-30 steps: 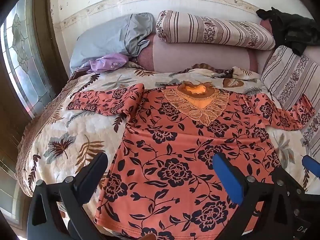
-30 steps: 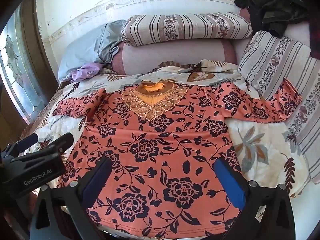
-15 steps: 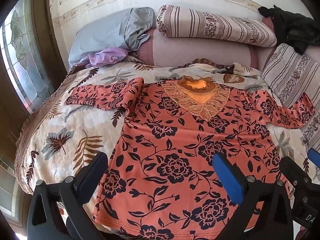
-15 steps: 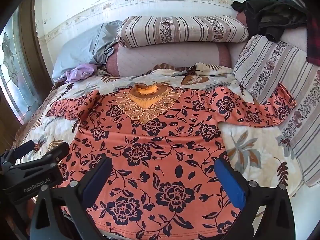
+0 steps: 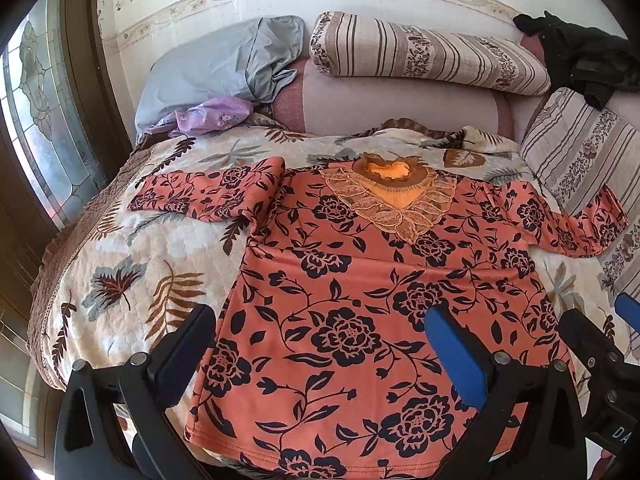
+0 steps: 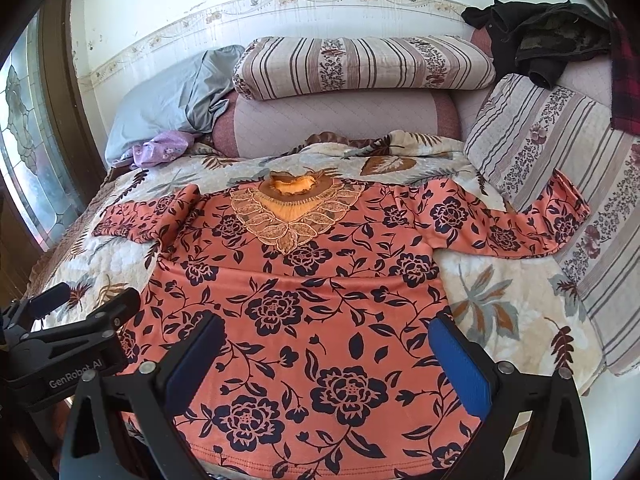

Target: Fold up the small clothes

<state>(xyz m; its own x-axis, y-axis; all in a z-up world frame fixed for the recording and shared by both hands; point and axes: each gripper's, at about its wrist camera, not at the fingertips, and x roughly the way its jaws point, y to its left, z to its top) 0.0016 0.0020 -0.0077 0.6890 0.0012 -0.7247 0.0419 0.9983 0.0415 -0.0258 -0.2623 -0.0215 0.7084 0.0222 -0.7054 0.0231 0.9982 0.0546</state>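
Top (image 5: 360,300): orange, dark floral print, lace neckline; lies flat, front up, on the quilt (image 5: 132,264), hem at the near edge. One sleeve (image 5: 208,196) is spread toward the window (image 5: 44,120); the other (image 6: 512,228) runs up against a striped pillow (image 6: 560,152).
Left gripper (image 5: 320,344): jaws wide, empty, above the hem.
Right gripper (image 6: 328,352): jaws wide, empty, above the hem, just beside the left one.
Grey pillow (image 5: 224,64) and dark garment (image 6: 540,36) at the head end.

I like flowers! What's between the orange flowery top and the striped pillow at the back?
A strip of leaf-print quilt, then a pink bolster under the striped pillow, behind the top. Right wrist view.
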